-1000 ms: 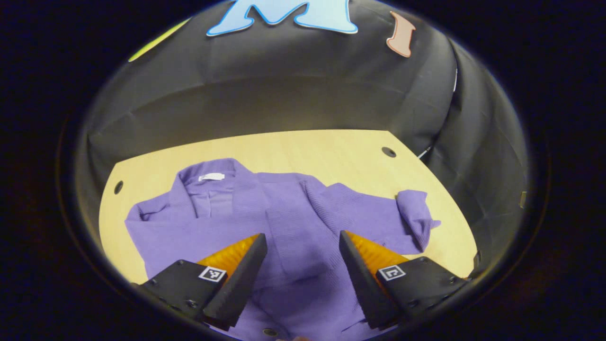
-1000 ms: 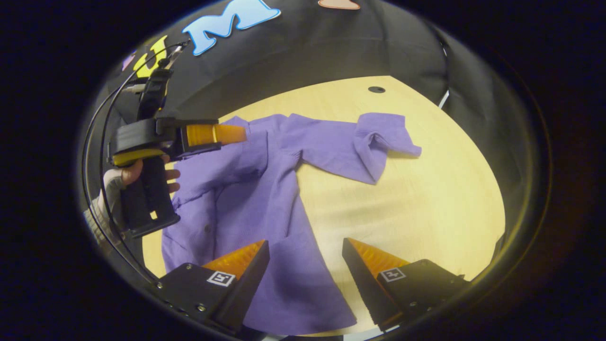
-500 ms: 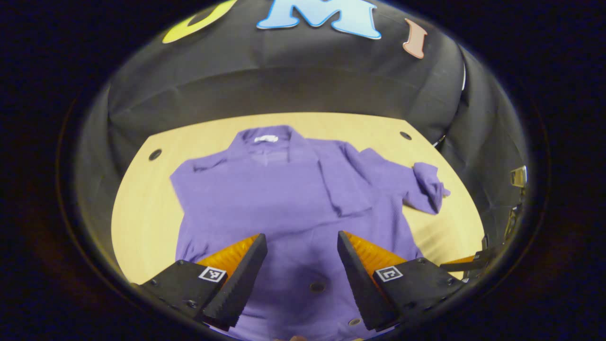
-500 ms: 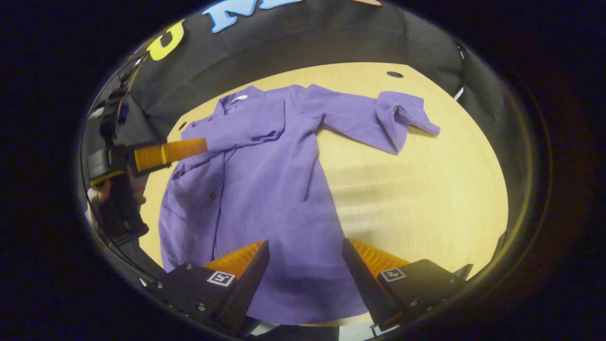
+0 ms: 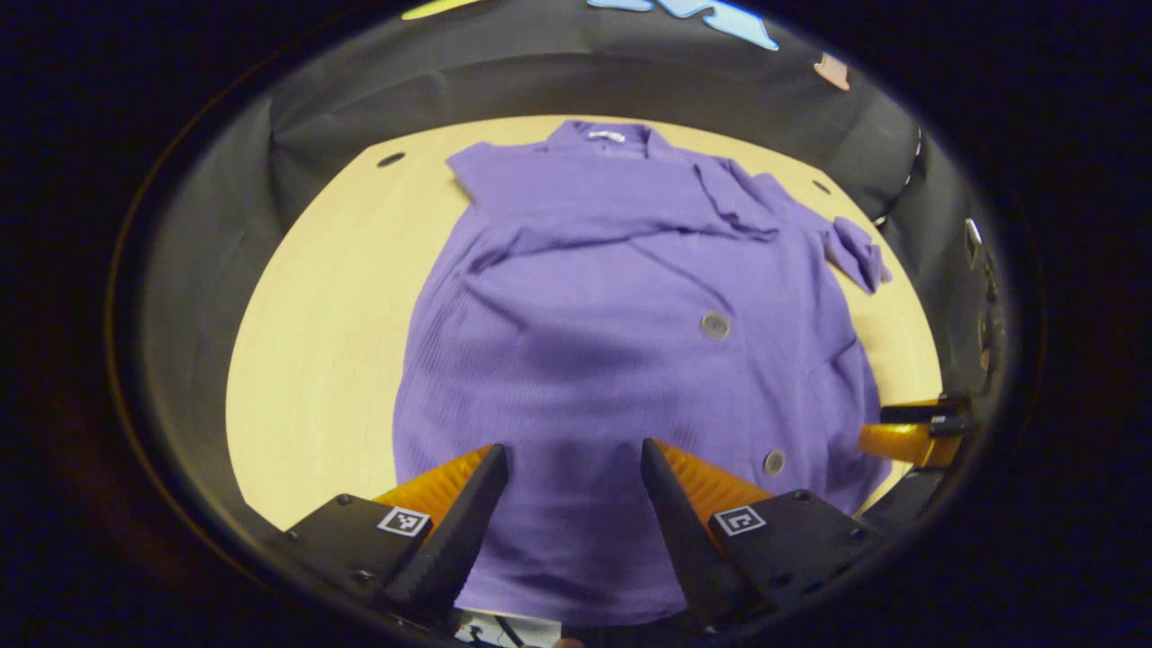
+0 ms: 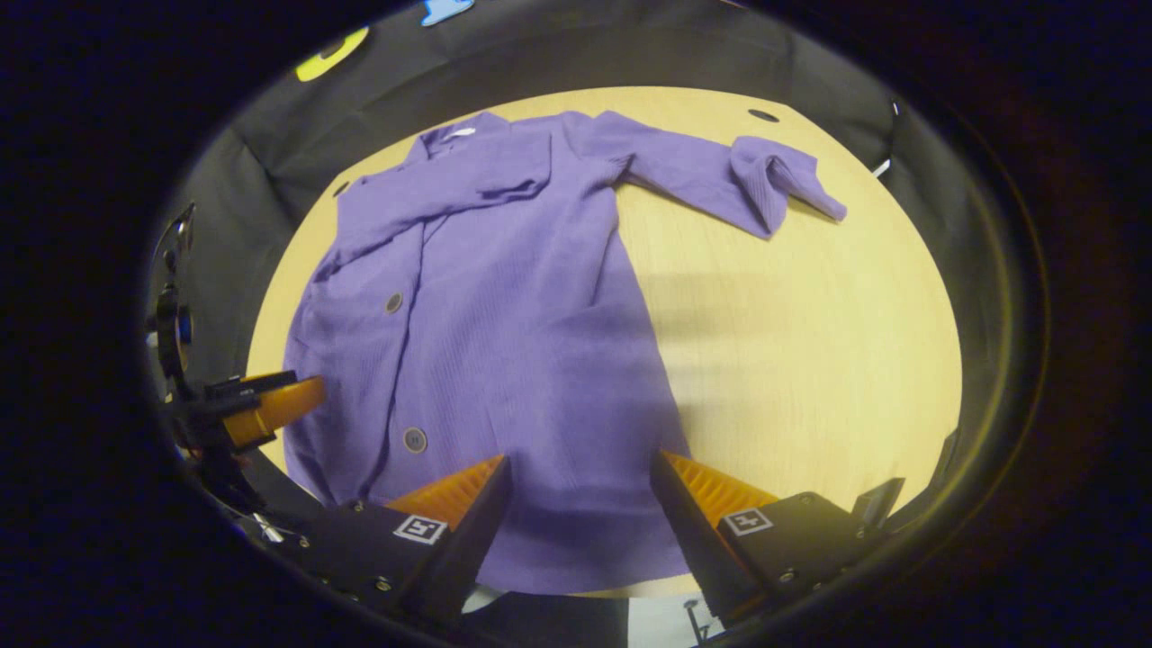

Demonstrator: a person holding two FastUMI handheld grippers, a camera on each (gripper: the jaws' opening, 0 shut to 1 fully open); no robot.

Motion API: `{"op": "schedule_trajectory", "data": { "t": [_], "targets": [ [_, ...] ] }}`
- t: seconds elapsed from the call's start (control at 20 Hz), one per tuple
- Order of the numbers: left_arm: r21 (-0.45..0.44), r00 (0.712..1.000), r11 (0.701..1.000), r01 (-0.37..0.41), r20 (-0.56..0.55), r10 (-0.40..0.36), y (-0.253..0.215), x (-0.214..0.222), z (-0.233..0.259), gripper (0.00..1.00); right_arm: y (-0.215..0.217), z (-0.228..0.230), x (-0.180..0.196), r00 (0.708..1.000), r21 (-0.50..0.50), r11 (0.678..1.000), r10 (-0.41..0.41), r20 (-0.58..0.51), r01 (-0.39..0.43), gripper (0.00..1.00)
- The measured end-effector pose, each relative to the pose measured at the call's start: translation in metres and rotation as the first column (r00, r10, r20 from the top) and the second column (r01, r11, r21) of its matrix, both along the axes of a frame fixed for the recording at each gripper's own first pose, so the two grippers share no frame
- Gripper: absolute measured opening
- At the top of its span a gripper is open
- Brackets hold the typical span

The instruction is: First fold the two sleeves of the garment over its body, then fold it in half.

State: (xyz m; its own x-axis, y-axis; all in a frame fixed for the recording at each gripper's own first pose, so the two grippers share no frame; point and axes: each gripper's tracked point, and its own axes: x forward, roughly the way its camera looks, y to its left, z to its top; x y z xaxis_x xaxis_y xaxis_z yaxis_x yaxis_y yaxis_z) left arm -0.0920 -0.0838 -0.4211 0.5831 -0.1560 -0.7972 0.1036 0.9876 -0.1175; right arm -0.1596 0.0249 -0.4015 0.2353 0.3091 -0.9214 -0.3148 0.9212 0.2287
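One purple garment lies flat on the wooden table, filling the middle of both views. One sleeve is folded across its chest; the other sleeve stretches toward the upper right of the right gripper view. Two buttons show. The left gripper and right gripper both hang spread above the hem, holding nothing.

pale wooden table, black cloth wall

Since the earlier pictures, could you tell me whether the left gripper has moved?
Yes. In the right gripper view the left gripper has drawn back from the purple garment's collar end to beside its hem, at the near edge of the wooden table.
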Motion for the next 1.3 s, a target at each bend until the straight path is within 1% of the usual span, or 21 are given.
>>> {"op": "schedule_trajectory", "data": {
  "t": [0.1,0.15,0.2,0.25,0.3,0.4,0.45,0.5,0.55,0.6,0.65,0.7,0.85,0.9,0.95,1.0,1.05,1.1,1.3],
  "targets": [
    [0.023,0.999,1.0,-0.018,-0.036,0.018,0.012,-0.017,-0.013,0.95,0.001,-0.003,-0.008,1.0,-0.018,1.0,0.018,-0.014,-0.018,0.95],
    [0.027,0.998,0.999,-0.03,-0.053,0.032,0.019,-0.025,-0.017,0.99,0.0,-0.005,-0.012,0.999,-0.03,0.999,0.027,-0.021,-0.027,0.96],
    [0.028,0.997,0.999,-0.042,-0.065,0.044,0.025,-0.029,-0.02,0.95,-0.001,-0.008,-0.015,0.999,-0.047,0.998,0.036,-0.03,-0.038,0.97],
    [0.032,0.995,0.998,-0.049,-0.08,0.052,0.029,-0.032,-0.025,0.98,-0.001,-0.01,-0.017,0.998,-0.061,0.997,0.044,-0.036,-0.046,0.98],
    [0.043,0.993,0.997,-0.06,-0.097,0.064,0.034,-0.032,-0.031,0.95,-0.003,-0.014,-0.02,0.998,-0.088,0.994,0.053,-0.045,-0.057,0.98],
    [0.048,0.991,0.996,-0.069,-0.109,0.074,0.035,-0.028,-0.033,0.95,-0.004,-0.017,-0.02,0.997,-0.132,0.989,0.067,-0.037,-0.071,0.98],
    [0.05,0.99,0.997,-0.064,-0.121,0.069,0.034,-0.029,-0.034,1.0,-0.004,-0.018,-0.02,0.997,-0.153,0.985,0.073,-0.039,-0.078,0.98],
    [0.053,0.99,0.997,-0.06,-0.127,0.066,0.033,-0.029,-0.033,0.96,-0.005,-0.02,-0.02,0.996,-0.178,0.98,0.079,-0.04,-0.085,0.98],
    [0.052,0.988,0.997,-0.056,-0.14,0.063,0.031,-0.029,-0.033,0.98,-0.005,-0.02,-0.02,0.995,-0.198,0.976,0.087,-0.043,-0.094,0.98],
    [0.051,0.986,0.997,-0.06,-0.154,0.067,0.032,-0.028,-0.033,0.96,-0.004,-0.021,-0.021,0.995,-0.208,0.974,0.086,-0.051,-0.095,0.98],
    [0.047,0.983,0.997,-0.068,-0.168,0.075,0.032,-0.028,-0.033,0.97,-0.003,-0.02,-0.021,0.995,-0.216,0.972,0.079,-0.058,-0.09,0.98],
    [0.044,0.981,0.997,-0.071,-0.178,0.078,0.033,-0.027,-0.033,0.95,-0.004,-0.02,-0.021,0.995,-0.22,0.972,0.072,-0.068,-0.085,0.99],
    [0.047,0.98,0.997,-0.063,-0.187,0.071,0.032,-0.027,-0.033,0.95,-0.003,-0.021,-0.017,0.995,-0.221,0.972,0.06,-0.079,-0.077,1.0],
    [0.047,0.978,0.997,-0.064,-0.194,0.072,0.032,-0.027,-0.034,0.95,-0.002,-0.021,-0.017,0.994,-0.226,0.971,0.06,-0.088,-0.079,0.98],
    [0.046,0.977,0.997,-0.065,-0.199,0.073,0.031,-0.026,-0.033,0.94,-0.002,-0.021,-0.019,0.994,-0.231,0.97,0.059,-0.097,-0.08,0.98],
    [0.05,0.977,0.997,-0.064,-0.202,0.073,0.032,-0.025,-0.033,0.94,0.0,-0.022,-0.018,0.993,-0.238,0.968,0.053,-0.109,-0.078,0.9],
    [0.05,0.975,0.997,-0.056,-0.213,0.065,0.03,-0.026,-0.034,0.89,0.001,-0.022,-0.018,0.991,-0.236,0.969,0.053,-0.121,-0.081,0.93],
    [0.05,0.977,0.998,-0.049,-0.204,0.058,0.029,-0.021,-0.033,0.87,0.004,-0.02,-0.013,0.993,-0.23,0.971,0.045,-0.108,-0.069,0.78],
    [0.04,0.981,0.995,-0.088,-0.168,0.094,0.03,-0.007,-0.029,0.37,0.014,-0.022,-0.012,0.994,-0.215,0.976,0.005,-0.113,-0.03,0.18]
  ]
}}
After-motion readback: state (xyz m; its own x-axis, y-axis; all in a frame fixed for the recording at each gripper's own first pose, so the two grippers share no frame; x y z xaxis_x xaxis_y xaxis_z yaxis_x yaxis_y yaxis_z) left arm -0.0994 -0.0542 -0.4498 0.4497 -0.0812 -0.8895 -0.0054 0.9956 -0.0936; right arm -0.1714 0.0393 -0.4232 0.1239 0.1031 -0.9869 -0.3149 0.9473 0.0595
